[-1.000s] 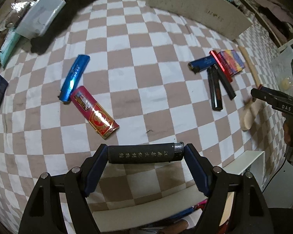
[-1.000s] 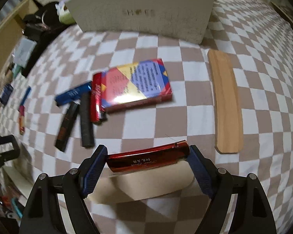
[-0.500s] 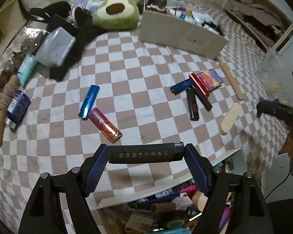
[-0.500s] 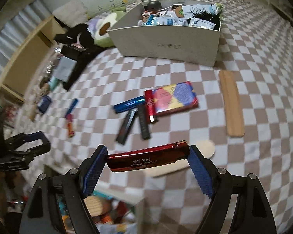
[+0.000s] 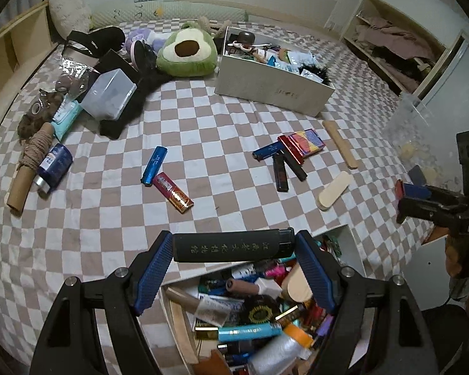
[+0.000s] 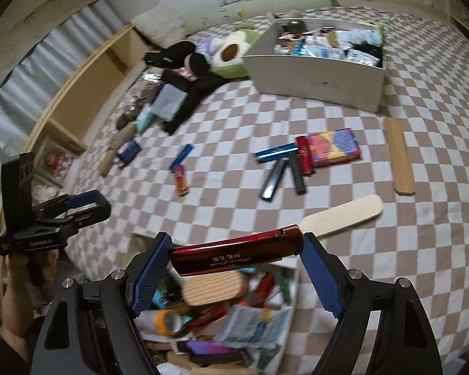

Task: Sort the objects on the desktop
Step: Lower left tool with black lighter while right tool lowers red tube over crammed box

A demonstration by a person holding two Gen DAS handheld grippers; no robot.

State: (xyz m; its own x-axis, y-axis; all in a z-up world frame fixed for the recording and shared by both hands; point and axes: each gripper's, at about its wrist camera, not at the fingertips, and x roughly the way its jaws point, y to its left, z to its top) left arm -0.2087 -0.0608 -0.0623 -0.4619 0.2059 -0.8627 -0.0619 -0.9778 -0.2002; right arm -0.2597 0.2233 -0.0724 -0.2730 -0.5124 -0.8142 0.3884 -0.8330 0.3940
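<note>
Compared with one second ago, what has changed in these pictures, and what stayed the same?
Both claws rose and drew back from the checkered cloth: the items lying on it look smaller, and an open bin full of small things has come into view below each. The left claw is still shut on the black lighter, the right claw on the red lighter. The lighters left on the cloth have not moved.

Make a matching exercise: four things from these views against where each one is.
Things:
1. matte black lighter
2. glossy red lighter
3. avocado plush toy
4. pale wooden stick

Places:
A. left of the white cardboard box
B. in the right tool
C. flat on the checkered cloth
D. in the left tool

Pairs: 1-D, 2-B, 3-A, 4-C
</note>
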